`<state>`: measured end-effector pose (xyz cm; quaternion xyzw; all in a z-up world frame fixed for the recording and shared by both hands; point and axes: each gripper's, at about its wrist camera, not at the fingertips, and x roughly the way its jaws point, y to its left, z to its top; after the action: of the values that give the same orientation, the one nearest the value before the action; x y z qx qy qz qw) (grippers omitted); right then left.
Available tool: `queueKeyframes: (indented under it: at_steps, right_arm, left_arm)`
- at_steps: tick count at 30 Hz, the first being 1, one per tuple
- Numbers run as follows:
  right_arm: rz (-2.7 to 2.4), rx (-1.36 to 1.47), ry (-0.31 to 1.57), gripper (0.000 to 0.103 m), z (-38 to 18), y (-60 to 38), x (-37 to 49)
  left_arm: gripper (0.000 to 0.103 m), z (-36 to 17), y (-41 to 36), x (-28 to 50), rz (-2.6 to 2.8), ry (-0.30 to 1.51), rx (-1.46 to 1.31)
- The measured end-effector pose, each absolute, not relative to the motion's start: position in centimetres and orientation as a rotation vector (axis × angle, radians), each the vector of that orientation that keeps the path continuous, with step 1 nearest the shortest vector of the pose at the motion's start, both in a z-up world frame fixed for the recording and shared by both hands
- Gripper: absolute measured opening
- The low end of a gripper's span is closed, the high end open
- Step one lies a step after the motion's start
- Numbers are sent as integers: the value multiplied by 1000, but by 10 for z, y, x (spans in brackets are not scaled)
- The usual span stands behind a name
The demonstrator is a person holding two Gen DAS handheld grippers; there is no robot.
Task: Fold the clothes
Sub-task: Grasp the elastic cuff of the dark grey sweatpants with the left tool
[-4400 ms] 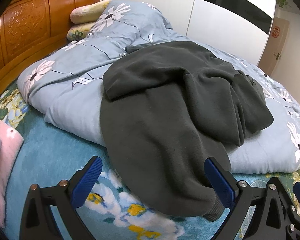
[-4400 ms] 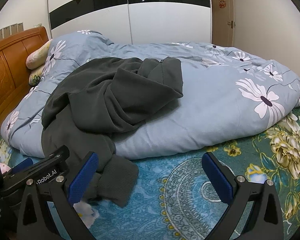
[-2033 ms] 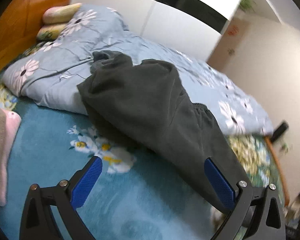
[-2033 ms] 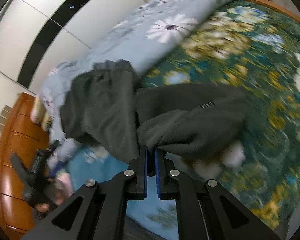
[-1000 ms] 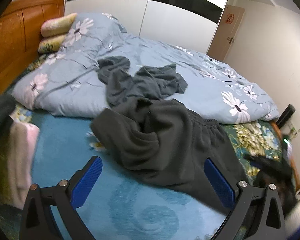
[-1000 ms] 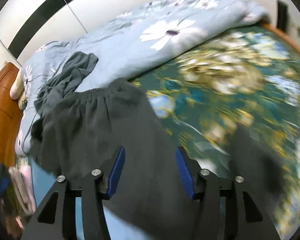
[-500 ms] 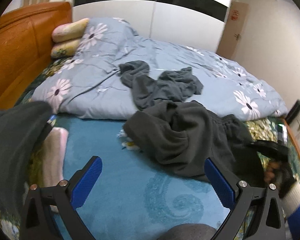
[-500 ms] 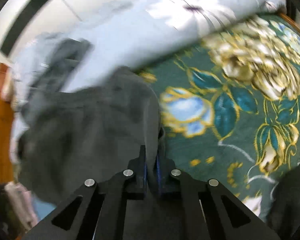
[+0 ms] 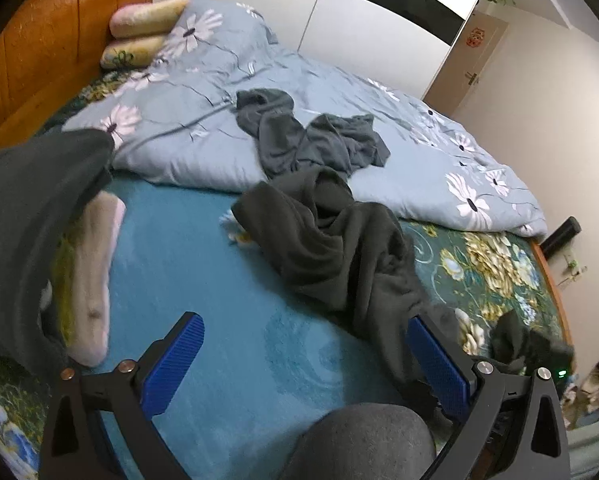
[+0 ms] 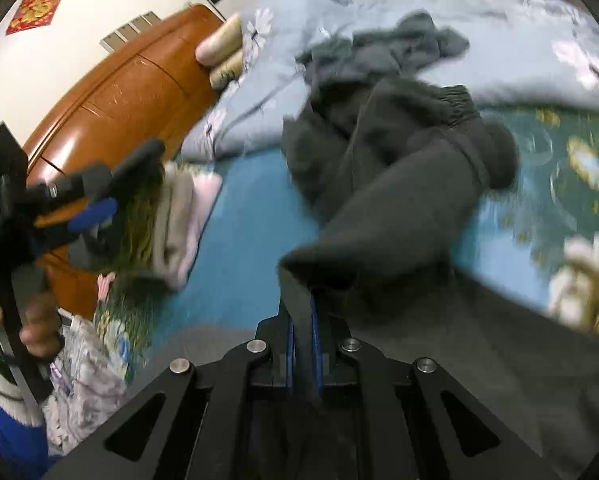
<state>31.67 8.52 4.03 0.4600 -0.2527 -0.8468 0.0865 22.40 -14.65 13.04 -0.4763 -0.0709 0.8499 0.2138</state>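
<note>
Dark grey sweatpants (image 9: 331, 240) lie crumpled on the teal floral bedspread (image 9: 219, 288), one end trailing toward the bed's right edge. My right gripper (image 10: 303, 344) is shut on an edge of the sweatpants (image 10: 399, 208) and holds it lifted. My left gripper (image 9: 303, 364) is open and empty above the bedspread, short of the pants. It also shows in the right wrist view (image 10: 95, 196) at the left. A second grey garment (image 9: 311, 140) lies on the blue duvet (image 9: 419, 168).
A folded pink and beige pile (image 9: 95, 272) lies at the left on the bedspread. A dark sleeve (image 9: 23, 216) fills the left edge. Wooden headboard (image 9: 51, 40) and pillows (image 9: 147, 24) are at the back left. A wardrobe (image 9: 339, 28) and door stand behind.
My right gripper has swung left, pulling the held pants edge with it, so its view now faces the headboard. The left gripper has drawn back and tilted slightly, still open.
</note>
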Motion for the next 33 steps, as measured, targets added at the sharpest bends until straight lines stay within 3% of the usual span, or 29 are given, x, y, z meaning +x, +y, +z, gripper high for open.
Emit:
queueKeyframes:
  at_steps: [5,6,7,9,19,22,28,33]
  right_arm:
    - [-2589,1453,-801,11,35,99,342]
    - [-2613,1447,-811,15,37,102,344]
    - [-2639,1431,-820,28,41,106,350]
    - [-2690,1401,-844,43,48,115,363]
    - [-2898,1303,-1199,43,53,186,447]
    - [-2931,1273,-1310,43,48,204,472]
    - [-3001,1242,-1519,43,36,250,517]
    - [-2978,1213,-1775,43,21,275,540]
  left_arm:
    - [103,119,-124,227,2252,-258,-1367]
    - [103,116,-117,227,2233,-252,-1382]
    - [103,114,-109,226,2221,-237,-1394]
    - [103,110,-90,226,2200,-190,-1410]
    - [103,82,64,218,2036,169,-1469]
    - [103,69,99,250,1943,367,-1432]
    - [103,42,136,306,1895,937,-1243]
    - [103,10,148,299,1873,1128,-1277]
